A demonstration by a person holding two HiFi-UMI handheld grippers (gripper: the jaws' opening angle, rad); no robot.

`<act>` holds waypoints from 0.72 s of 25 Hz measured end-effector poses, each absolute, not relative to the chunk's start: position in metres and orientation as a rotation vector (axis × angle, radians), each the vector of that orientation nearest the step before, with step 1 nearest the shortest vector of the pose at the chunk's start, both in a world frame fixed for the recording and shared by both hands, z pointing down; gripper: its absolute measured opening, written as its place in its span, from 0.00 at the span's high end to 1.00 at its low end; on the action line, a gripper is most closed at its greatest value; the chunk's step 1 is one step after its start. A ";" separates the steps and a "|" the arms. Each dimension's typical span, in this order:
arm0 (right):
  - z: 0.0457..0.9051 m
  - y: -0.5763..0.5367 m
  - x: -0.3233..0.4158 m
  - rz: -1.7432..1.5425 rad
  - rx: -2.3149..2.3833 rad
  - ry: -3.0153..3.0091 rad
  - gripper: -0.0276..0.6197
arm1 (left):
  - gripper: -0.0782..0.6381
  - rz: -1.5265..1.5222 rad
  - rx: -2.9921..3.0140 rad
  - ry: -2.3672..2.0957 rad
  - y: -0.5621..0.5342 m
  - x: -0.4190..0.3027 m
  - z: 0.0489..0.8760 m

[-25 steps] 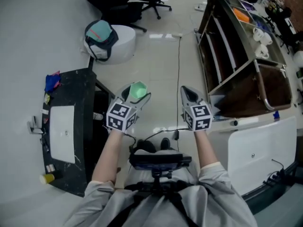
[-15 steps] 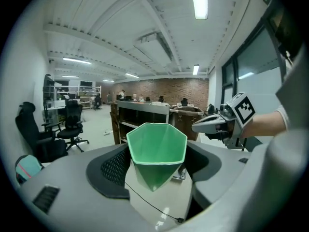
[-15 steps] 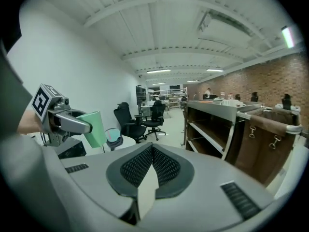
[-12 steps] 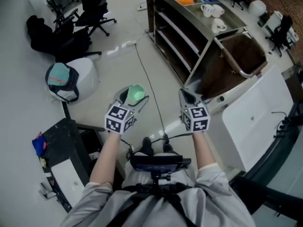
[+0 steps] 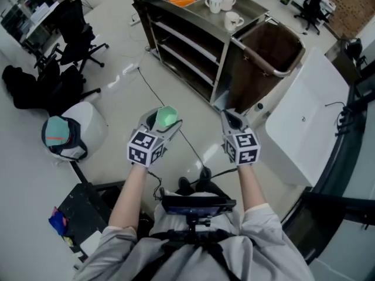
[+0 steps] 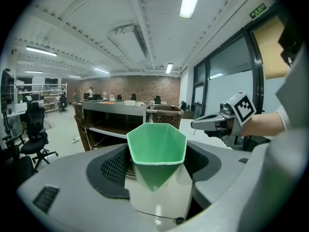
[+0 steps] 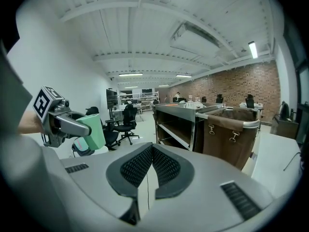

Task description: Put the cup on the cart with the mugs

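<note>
Cart with mugs lay ahead, slightly right; my left gripper clamped the cup; right gripper was shut, empty.

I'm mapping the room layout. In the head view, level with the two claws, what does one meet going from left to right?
White rounded pouf → green plastic cup gripped in the left claw → right claw, shut and empty → white flat panel.
</note>
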State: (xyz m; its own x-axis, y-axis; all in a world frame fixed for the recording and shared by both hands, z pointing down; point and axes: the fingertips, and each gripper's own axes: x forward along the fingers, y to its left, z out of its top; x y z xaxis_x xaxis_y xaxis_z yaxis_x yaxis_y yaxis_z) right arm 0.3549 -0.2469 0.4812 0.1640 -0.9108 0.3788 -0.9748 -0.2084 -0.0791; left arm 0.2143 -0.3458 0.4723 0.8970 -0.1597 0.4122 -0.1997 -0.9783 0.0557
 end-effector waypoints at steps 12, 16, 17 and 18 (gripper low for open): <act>0.481 -0.254 0.405 0.532 2.254 -1.872 0.96 | 0.42 0.649 2.977 -0.223 -0.353 0.282 0.469; 0.474 -0.264 0.418 0.507 2.228 -1.921 0.96 | 0.42 0.628 2.978 -0.236 -0.358 0.303 0.461; 0.472 -0.266 0.420 0.502 2.221 -1.933 0.96 | 0.42 0.619 2.978 -0.237 -0.360 0.308 0.458; 0.470 -0.269 0.423 0.499 2.212 -1.945 0.96 | 0.42 0.611 2.982 -0.237 -0.362 0.313 0.455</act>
